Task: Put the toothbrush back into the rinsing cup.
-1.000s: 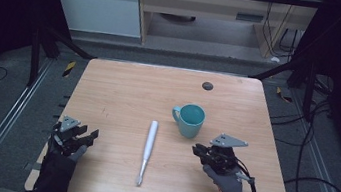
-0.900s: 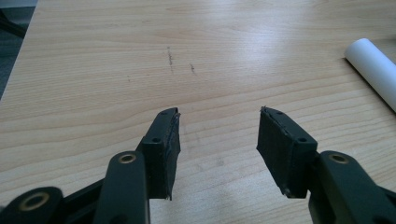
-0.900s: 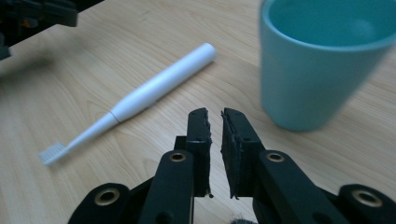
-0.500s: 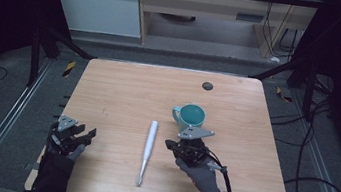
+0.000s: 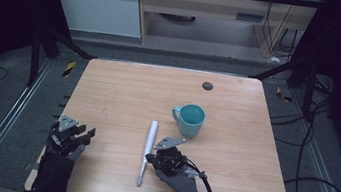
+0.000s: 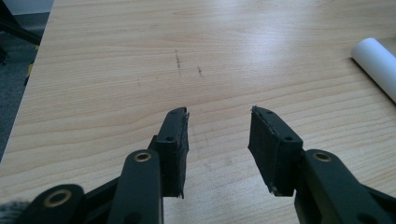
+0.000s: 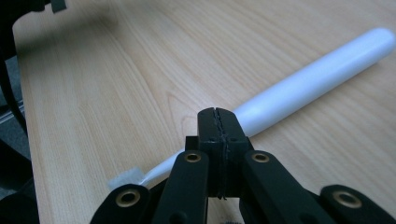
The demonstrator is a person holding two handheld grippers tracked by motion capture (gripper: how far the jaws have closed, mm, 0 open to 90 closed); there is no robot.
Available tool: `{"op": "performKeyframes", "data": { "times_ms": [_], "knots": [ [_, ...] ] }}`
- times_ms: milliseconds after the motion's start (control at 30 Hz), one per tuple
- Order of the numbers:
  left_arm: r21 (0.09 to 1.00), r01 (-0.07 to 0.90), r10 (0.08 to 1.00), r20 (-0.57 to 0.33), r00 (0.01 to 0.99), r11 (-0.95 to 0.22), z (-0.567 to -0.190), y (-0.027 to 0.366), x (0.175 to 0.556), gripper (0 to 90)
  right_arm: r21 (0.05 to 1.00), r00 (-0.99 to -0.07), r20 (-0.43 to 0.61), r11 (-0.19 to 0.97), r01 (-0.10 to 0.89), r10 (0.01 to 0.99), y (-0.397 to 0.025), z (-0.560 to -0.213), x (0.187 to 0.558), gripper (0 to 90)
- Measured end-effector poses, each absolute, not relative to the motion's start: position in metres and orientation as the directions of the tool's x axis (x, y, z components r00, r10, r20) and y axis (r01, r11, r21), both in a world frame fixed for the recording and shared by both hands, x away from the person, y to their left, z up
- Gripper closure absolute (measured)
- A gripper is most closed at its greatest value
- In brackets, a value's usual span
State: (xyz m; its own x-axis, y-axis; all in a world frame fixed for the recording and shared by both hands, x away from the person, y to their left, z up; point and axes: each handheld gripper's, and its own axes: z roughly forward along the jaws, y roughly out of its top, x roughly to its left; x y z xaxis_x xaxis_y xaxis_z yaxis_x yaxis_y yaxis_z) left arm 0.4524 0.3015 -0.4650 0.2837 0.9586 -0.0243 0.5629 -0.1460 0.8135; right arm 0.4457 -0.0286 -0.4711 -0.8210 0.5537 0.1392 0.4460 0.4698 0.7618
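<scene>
Right gripper (image 5: 153,160), jaws pressed together, holding nothing, sits just right of the white toothbrush (image 5: 147,149) lying mid-table (image 5: 226,184). Left gripper (image 5: 83,136), jaws apart, well left of it. Teal mug (image 5: 190,120) beyond-right; small dark disc (image 5: 207,85) farther back. No readable text.

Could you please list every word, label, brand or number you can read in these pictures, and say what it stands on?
None can be read. The white toothbrush, the teal mug, the wooden table, the left gripper and the right gripper bear no legible print. Faint pencil-like marks on the table are scratches, not letters.
</scene>
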Motion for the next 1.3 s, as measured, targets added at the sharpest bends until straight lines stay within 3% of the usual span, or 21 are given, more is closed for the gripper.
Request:
{"op": "performKeyframes", "data": {
  "times_ms": [733,1100,1300],
  "knots": [
    [0.814,0.566,0.960,-0.045,0.278,-0.126,-0.469,0.304,0.455,52.2,0.728,-0.833,0.148,0.511,0.456,0.533,0.004,-0.500,0.436,90.0],
    [0.812,0.570,0.961,-0.043,0.274,-0.127,-0.469,0.304,0.455,52.0,0.732,-0.837,0.168,0.503,0.460,0.521,0.025,-0.501,0.438,89.9],
    [0.809,0.574,0.961,-0.044,0.275,-0.127,-0.470,0.305,0.455,51.7,0.759,-0.820,0.166,0.460,0.461,0.548,0.013,-0.490,0.444,89.8]
  ]
}}
